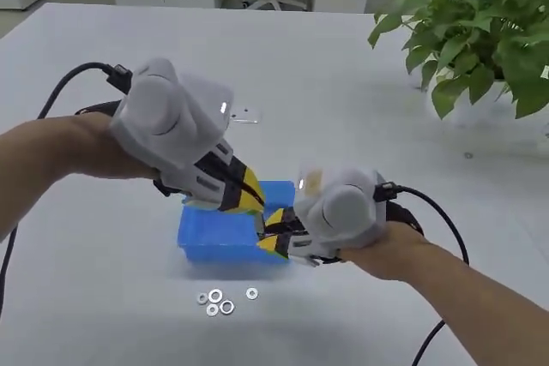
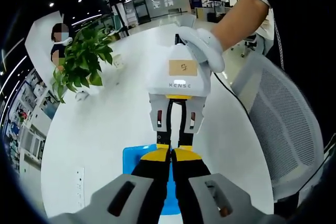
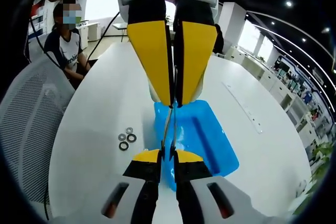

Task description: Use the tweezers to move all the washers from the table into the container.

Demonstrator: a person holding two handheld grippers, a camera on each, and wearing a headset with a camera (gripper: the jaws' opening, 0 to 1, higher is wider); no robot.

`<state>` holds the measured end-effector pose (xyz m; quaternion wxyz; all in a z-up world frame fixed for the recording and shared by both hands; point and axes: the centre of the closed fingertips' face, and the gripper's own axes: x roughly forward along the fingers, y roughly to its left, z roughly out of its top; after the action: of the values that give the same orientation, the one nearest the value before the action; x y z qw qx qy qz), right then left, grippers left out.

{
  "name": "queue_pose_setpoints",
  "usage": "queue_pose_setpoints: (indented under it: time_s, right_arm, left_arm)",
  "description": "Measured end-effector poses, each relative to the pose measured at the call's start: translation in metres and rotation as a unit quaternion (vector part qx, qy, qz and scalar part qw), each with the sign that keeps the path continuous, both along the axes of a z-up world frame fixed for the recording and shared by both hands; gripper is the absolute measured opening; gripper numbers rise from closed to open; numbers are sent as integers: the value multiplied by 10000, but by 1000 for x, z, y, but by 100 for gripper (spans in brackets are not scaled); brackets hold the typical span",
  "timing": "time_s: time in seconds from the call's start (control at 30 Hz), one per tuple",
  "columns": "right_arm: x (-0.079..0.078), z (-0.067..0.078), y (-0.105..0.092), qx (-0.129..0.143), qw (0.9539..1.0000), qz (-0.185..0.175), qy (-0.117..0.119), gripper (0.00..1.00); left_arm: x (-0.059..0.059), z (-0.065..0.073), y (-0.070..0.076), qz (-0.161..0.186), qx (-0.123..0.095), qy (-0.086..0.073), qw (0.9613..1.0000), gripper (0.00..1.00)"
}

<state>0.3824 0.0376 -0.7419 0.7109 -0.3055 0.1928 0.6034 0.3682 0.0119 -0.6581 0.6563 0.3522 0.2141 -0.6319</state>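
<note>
we hold the left hand-held gripper and right hand-held gripper both squeezed together on the tweezers over the blue container, while four washers wait on the bench toward its near edge, so we think none is moved yet.

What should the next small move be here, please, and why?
Probably open the left gripper and back off: both grippers look shut on the tweezers above the container, and the right gripper sits nearer the washers.
</note>
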Motion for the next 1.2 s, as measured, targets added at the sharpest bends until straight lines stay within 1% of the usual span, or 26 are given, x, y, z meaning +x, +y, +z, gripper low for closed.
queue_pose_setpoints:
  time_s: [0.23,0.37,0.67,0.87,1.2]
  right_arm:
    - [-12,-7,2,-11,10000,26,75,11]
    - [-19,-13,4,-40,9999,74,133,11]
    - [-33,-27,8,-55,9995,142,286,11]
    - [-39,-35,9,-105,9991,212,350,11]
    - [-43,-45,9,-136,9987,232,431,11]
  left_arm:
    - [-11,-7,2,-4,28,57,10000,5]
    - [-18,-13,4,-2,43,124,9999,5]
    - [-29,-26,6,2,80,267,9996,5]
    - [-33,-33,7,21,99,345,9994,5]
    - [-37,-43,7,33,97,473,9988,5]
